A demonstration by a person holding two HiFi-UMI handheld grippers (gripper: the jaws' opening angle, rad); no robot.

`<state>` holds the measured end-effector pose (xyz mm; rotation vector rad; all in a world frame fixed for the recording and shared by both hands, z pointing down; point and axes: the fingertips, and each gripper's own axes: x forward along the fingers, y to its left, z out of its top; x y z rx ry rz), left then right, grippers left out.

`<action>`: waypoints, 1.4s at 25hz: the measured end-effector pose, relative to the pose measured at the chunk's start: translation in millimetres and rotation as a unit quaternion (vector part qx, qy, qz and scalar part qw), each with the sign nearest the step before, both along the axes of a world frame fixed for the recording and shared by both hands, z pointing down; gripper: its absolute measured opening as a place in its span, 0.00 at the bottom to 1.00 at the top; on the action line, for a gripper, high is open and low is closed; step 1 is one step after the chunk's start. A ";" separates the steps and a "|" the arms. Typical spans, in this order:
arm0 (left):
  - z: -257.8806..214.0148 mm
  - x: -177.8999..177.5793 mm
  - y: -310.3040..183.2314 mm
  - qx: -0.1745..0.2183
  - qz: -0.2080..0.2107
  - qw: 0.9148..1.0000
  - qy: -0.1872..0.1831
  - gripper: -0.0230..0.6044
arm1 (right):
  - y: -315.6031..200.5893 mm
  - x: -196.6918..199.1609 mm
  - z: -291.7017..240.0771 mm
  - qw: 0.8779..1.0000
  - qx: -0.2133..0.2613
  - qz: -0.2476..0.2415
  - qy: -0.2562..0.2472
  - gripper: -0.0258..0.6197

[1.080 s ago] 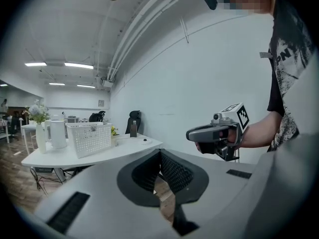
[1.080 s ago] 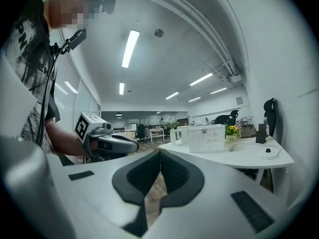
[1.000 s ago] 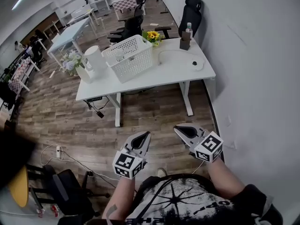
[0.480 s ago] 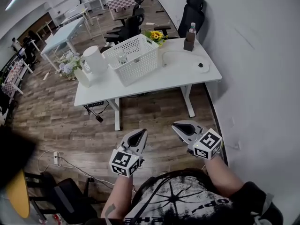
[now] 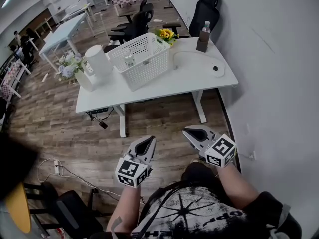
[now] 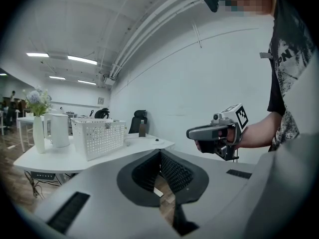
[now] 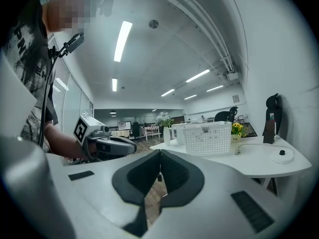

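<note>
1. Left gripper: held in the air over the wood floor, close in front of the person's body, nose toward the table. The left gripper view shows its jaws pressed together at the tips with nothing between them. Only floor shows through the gap behind the tips.

2. Right gripper: near the left one and at much the same height. The right gripper view shows its jaws likewise closed on nothing. Both units appear to be in a level carrying posture, since nothing lies within their reach.

3. Table: ahead of both grippers and well apart from them, its right end near the white wall. Items on it, left to right:
- vase of flowers
- white jug
- white basket
- sunflowers
- cable
- bottle

The tall items stand along the far edge, which leaves the near edge bare.

4. Limits of view:
- A small object inside the basket cannot be identified.
- The dark round piece near the cable end is too small to tell.
- A dark shape blocks the lower left of the head view.
- The frame cuts off the person's legs.
</note>
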<state>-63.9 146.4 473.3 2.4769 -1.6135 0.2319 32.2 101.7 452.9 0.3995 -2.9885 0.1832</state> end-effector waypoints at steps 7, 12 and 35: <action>0.6 -15.2 -35.0 -0.001 -0.016 1.000 0.001 0.05 | -43.5 -16.6 -1.6 1.000 0.002 -0.014 -0.005 0.07; 1.2 -29.0 -78.5 -0.002 -0.037 0.999 -0.001 0.05 | -89.6 -32.6 -1.9 0.999 0.008 -0.040 -0.009 0.07; -19.8 -76.7 -252.7 -0.002 -0.157 0.987 -0.028 0.05 | -283.1 -86.8 -9.0 0.988 0.004 -0.154 -0.017 0.07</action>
